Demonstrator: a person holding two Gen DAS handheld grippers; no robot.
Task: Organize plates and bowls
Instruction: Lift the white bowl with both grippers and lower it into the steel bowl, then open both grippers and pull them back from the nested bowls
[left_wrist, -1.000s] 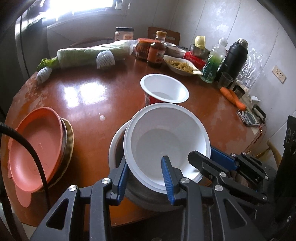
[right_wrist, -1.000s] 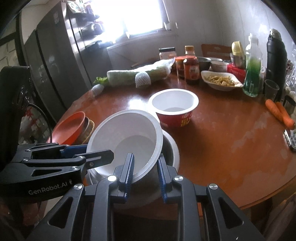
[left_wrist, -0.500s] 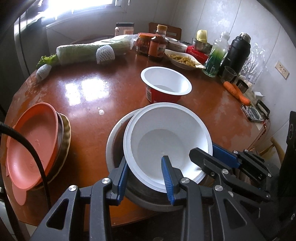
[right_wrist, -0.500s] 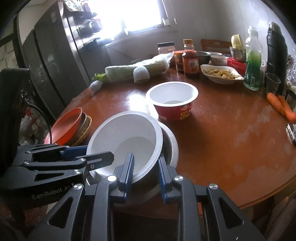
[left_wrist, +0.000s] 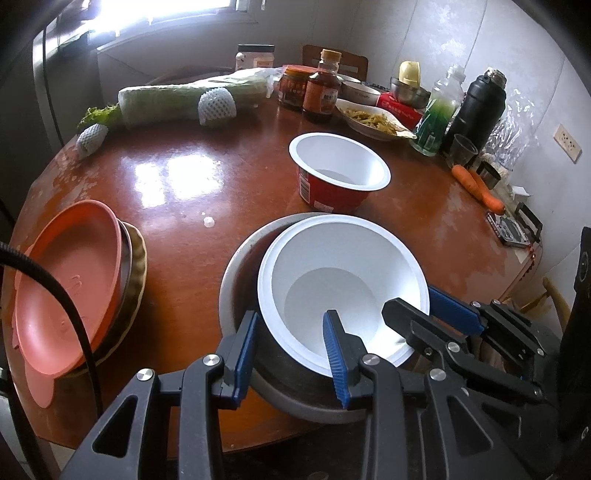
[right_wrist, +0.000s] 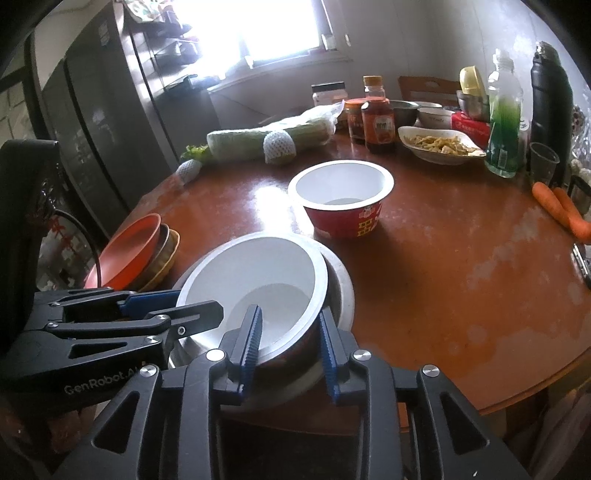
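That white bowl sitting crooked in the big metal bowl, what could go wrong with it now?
1. The white bowl sits tilted in the metal bowl. The right gripper jaws are opening around its rim, so it might slide or tip.
2. Both bowls sit near the table edge; a bump could push them off.
3. The left gripper also straddles the rim and could drag it.

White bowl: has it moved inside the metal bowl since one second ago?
No. The white bowl leans at the same place against the metal bowl, at its near rim.
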